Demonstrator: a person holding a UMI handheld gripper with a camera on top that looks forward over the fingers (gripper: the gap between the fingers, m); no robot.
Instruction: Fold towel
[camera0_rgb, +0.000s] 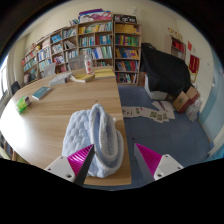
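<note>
A pale blue-white towel lies bunched in a rumpled heap on the wooden table, near its front edge. My gripper is open, with its magenta pads spread wide. The left fingertip rests against the towel's near left edge. The right fingertip hangs beyond the table's edge, over the blue carpet. The towel's near end lies between the fingers and just ahead of them. Nothing is held.
Bookshelves line the far wall. A stack of books or boxes sits at the table's far end, and a green item at its left. A dark chair and scattered cards stand on the blue carpet right of the table.
</note>
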